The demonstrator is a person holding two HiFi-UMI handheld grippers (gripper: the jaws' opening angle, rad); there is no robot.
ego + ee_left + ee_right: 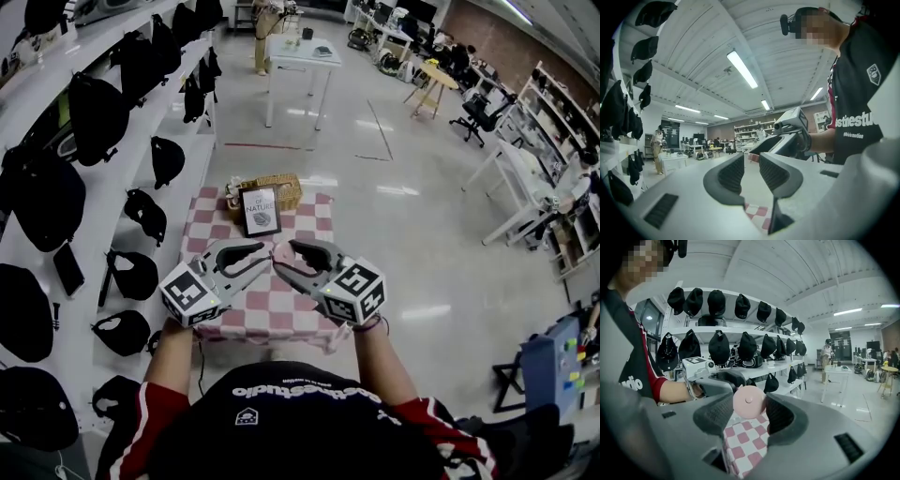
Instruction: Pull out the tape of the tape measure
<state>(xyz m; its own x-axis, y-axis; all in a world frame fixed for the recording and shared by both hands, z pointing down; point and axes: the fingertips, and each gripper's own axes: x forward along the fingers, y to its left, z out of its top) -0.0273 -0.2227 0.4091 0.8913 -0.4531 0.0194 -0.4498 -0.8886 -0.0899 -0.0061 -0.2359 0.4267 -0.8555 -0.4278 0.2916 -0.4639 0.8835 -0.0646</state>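
Two tools, my left gripper [268,255] and right gripper [284,255], meet above the checked table [272,319] in the head view. In the left gripper view, its jaws gape with nothing between them. In the right gripper view, the jaws clamp the pink tape measure [749,401], so I'd next nip its tab, probably hidden here, and pull.

The head view looks steeply down, close over the grey left gripper [267,255] and grey right gripper [284,255], onto the red-and-white checked tablecloth [319,217]. Each gripper view looks roughly level, facing the other gripper nearby; all share that cloth.
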